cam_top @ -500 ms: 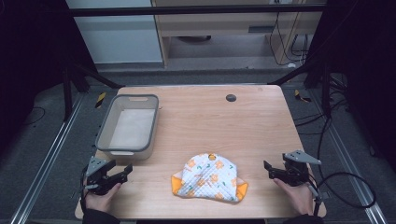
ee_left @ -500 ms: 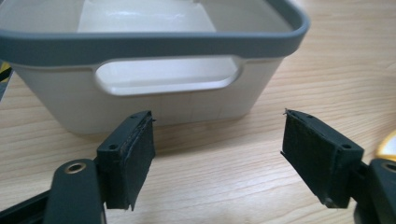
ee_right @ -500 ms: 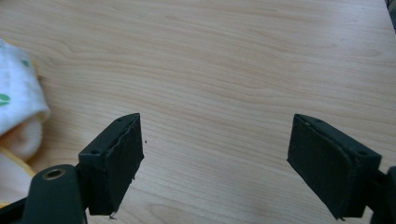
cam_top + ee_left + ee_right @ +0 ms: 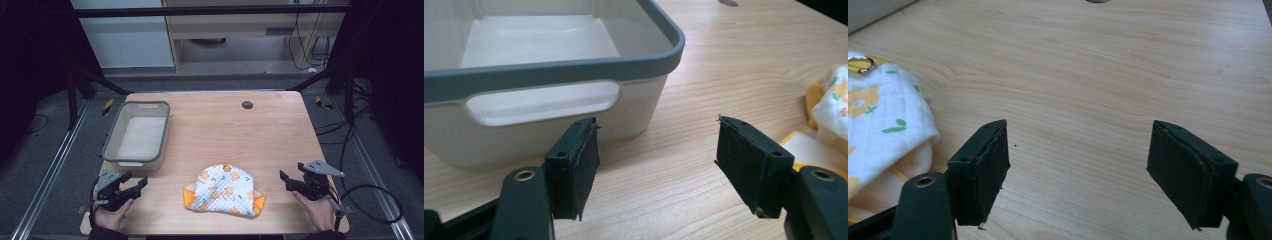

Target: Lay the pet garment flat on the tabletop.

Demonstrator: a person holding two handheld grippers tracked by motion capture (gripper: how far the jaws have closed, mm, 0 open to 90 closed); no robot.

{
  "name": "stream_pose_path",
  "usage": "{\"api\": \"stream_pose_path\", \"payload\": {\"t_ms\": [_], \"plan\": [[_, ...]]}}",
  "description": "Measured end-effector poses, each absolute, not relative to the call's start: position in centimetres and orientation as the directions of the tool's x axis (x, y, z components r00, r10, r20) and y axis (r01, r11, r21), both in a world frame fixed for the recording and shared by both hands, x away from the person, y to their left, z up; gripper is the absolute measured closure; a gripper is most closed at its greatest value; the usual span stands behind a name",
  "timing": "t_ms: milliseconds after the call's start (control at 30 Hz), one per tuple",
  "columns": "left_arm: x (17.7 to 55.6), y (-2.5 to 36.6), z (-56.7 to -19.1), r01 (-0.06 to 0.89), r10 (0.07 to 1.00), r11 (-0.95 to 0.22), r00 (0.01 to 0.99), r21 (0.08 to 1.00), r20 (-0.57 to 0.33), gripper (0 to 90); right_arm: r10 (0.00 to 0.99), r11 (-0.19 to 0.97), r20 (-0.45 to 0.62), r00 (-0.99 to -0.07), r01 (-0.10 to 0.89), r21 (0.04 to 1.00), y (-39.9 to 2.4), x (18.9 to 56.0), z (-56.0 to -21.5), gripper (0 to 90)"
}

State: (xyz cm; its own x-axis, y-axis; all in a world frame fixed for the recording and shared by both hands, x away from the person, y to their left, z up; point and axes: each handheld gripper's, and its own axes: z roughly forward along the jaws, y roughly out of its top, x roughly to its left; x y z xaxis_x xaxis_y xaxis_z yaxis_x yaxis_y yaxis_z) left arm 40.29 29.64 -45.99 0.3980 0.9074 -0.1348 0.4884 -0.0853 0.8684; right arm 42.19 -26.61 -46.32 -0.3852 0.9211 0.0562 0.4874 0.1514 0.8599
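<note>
I am holding my left gripper just off the near short end of the grey-rimmed, pale plastic rectangular tub, its jaws spread wide with nothing between them, hovering over the light wooden table. In the left gripper view its pads are facing the tub's handle cut-out but not touching it. To the right of the tub, near the table's front edge, is lying the white quilted cloth with orange flowers and orange trim, crumpled and flat. I am judging it light, soft and floppy, not fragile, so it should sag when lifted; a pinch on a raised fold or the orange border looks best. Further right of the tub, past the cloth, I am holding my right gripper, also gaping and empty, apart from the cloth's edge.
</note>
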Motion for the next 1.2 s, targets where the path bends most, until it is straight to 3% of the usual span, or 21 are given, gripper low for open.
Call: {"api": "stream_pose_path", "payload": {"t_ms": [667,1200], "plan": [[41.7,27.5,-41.7,0.425,0.877,-0.058,0.453,0.903,-0.157,32.5,0.888,0.179,0.046,-0.458,0.435,0.883,-24.4,43.8,-42.6,26.3],[43.5,21.6,-41.1,0.419,0.816,-0.15,0.563,0.896,-0.127,32.5,0.834,0.237,0.032,-0.552,0.409,0.881,-20.9,45.0,-41.4,30.3]]}}
